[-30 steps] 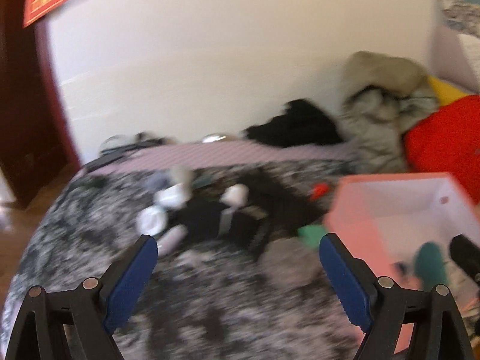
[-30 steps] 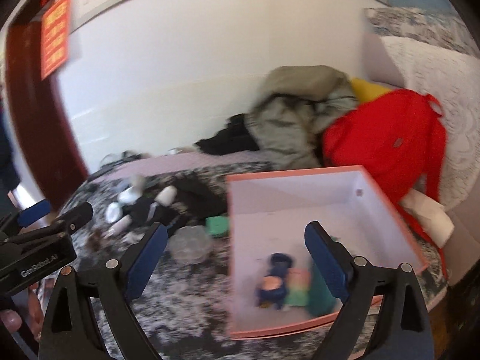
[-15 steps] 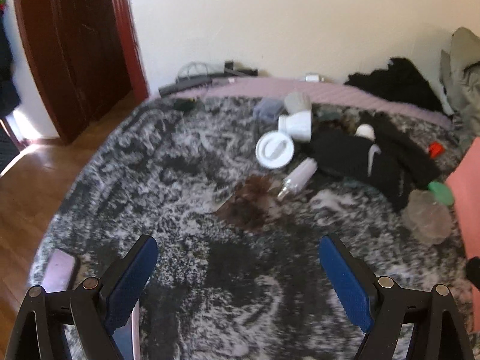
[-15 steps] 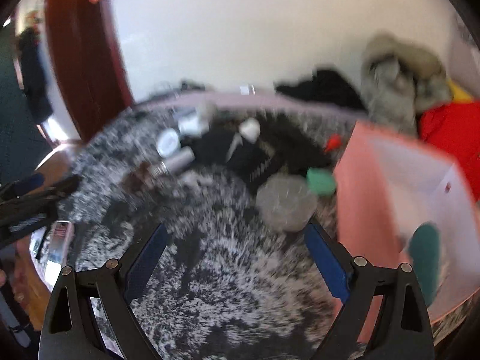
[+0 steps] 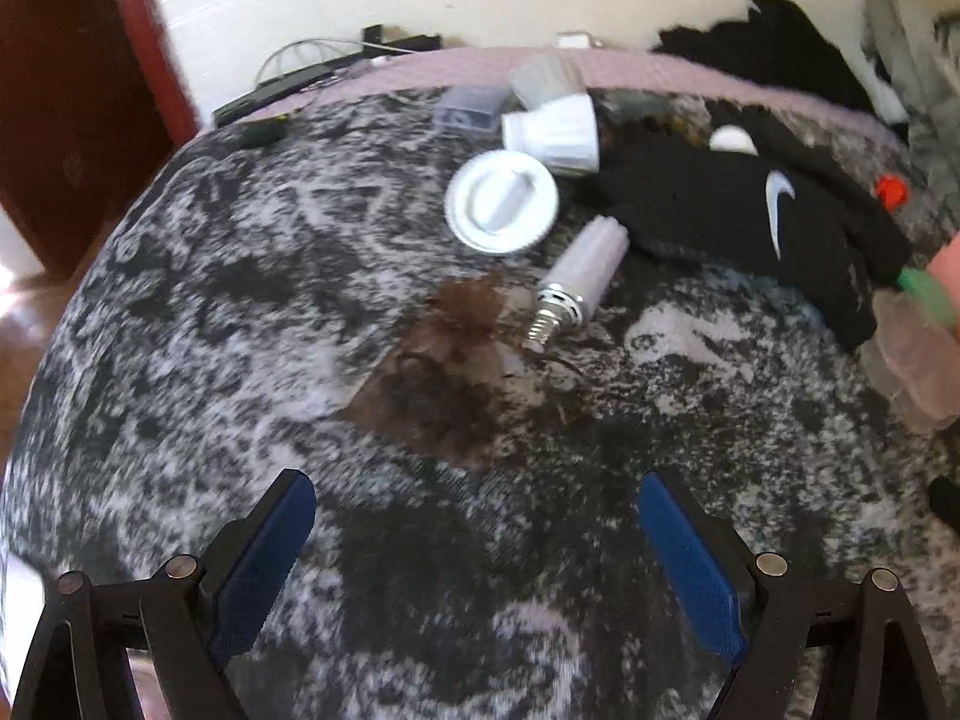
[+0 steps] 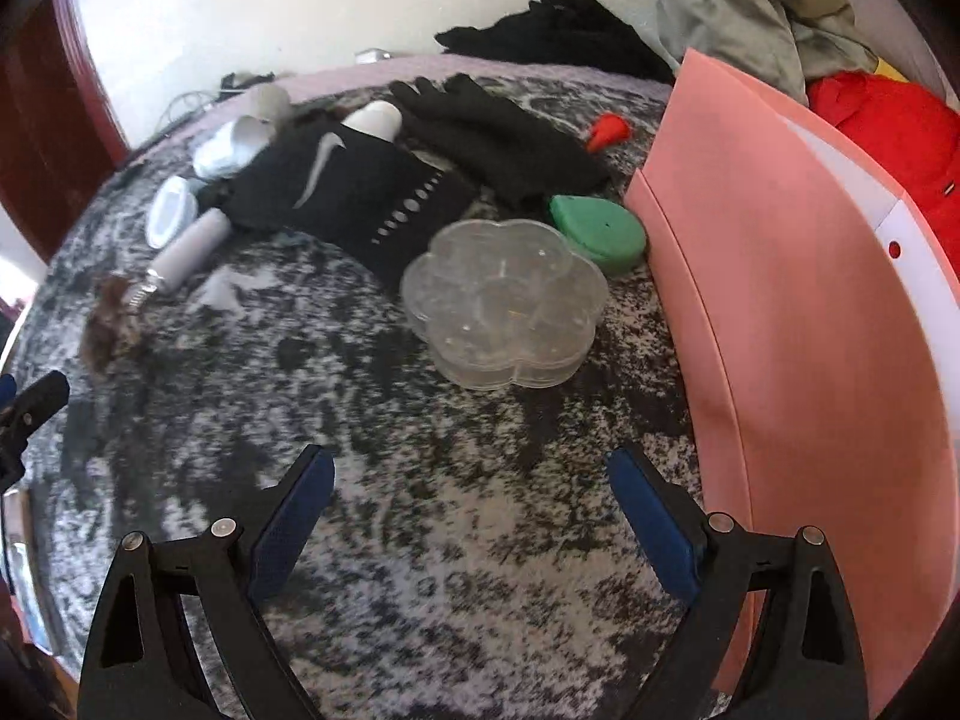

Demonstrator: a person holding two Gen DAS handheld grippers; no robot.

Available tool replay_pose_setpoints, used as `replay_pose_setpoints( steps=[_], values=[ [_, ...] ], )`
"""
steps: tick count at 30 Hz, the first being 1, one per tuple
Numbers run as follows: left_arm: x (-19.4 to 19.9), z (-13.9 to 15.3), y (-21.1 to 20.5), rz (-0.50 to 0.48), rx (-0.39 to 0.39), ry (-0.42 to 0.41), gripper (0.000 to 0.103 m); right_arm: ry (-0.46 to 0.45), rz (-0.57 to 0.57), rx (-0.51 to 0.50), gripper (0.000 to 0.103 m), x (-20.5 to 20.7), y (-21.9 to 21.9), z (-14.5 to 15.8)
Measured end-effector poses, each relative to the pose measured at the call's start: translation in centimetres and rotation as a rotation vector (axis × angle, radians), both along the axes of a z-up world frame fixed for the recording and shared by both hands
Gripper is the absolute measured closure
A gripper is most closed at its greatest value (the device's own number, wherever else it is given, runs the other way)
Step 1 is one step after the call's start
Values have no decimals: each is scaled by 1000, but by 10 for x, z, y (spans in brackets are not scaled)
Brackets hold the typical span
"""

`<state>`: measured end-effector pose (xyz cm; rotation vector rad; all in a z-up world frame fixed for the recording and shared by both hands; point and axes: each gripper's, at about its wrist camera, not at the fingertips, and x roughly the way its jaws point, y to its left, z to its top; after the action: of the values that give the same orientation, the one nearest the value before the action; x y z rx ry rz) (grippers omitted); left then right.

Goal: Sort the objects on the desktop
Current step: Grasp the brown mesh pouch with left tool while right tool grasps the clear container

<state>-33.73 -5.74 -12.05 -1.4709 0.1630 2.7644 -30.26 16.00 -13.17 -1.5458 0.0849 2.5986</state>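
My left gripper (image 5: pixel 477 546) is open and empty, low over the grey patterned cloth, short of a brown tuft (image 5: pixel 438 372). Beyond it lie a light bulb (image 5: pixel 579 276), a round white lid (image 5: pixel 501 201) and a white cup-shaped lamp (image 5: pixel 555 132). My right gripper (image 6: pixel 471 516) is open and empty, short of a clear flower-shaped box (image 6: pixel 504 300). A green case (image 6: pixel 600 231), black Nike gloves (image 6: pixel 342 186) and a red piece (image 6: pixel 609 132) lie behind it. The pink box (image 6: pixel 798 324) stands at the right.
A small clear case (image 5: pixel 471 108), cables and a black strip (image 5: pixel 282 84) lie at the table's far edge by the wall. Black, grey and red clothing (image 6: pixel 744 18) is piled behind the pink box. A dark red door frame (image 5: pixel 72 90) stands at the left.
Both grippers have swung left and down toward the cloth. The left view has closed in on the bulb and lid; the right view now faces the clear box, with the pink box beside it.
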Motion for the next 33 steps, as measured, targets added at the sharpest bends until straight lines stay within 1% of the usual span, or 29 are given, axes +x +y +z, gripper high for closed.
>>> replay_pose_setpoints(
  steps=[2,4,9,10,13,17,20,24,25,26,27,28,29,33],
  values=[
    [-8,-10,3,1,-33,-22,12,-2,-9,25,8,-5,4,-5],
    [-17,-19,2,13,-34,-44,12,-5,-14,37,8,-12,9,-12],
    [-40,-41,-3,36,-43,-84,12,-7,-35,-8,8,-32,25,-29],
    [-45,-45,-5,41,-34,-89,11,-4,-33,-27,8,-38,29,-34],
    [-55,-49,-12,54,21,-84,9,28,-24,-67,4,-50,35,-39],
    [-66,-55,-25,66,59,-74,0,60,18,-44,0,-67,28,-43],
    [-73,-57,-30,73,74,-56,0,84,38,6,0,-77,20,-47],
    [-78,-57,-29,76,62,-40,1,98,45,-4,0,-84,20,-47],
    [-78,-55,-27,64,65,-32,4,102,47,-11,1,-85,21,-47],
    [-76,-53,-24,43,73,-20,22,105,43,-16,5,-85,22,-47],
    [-73,-50,-20,16,76,-12,51,100,41,-27,5,-85,23,-45],
    [-72,-47,-16,-8,76,-11,71,94,38,-37,6,-84,24,-44],
    [-70,-45,-13,-22,71,-15,84,89,35,-48,6,-83,25,-42],
    [-58,-42,-8,-59,52,-38,88,78,42,-76,6,-75,24,-33]
  ],
)
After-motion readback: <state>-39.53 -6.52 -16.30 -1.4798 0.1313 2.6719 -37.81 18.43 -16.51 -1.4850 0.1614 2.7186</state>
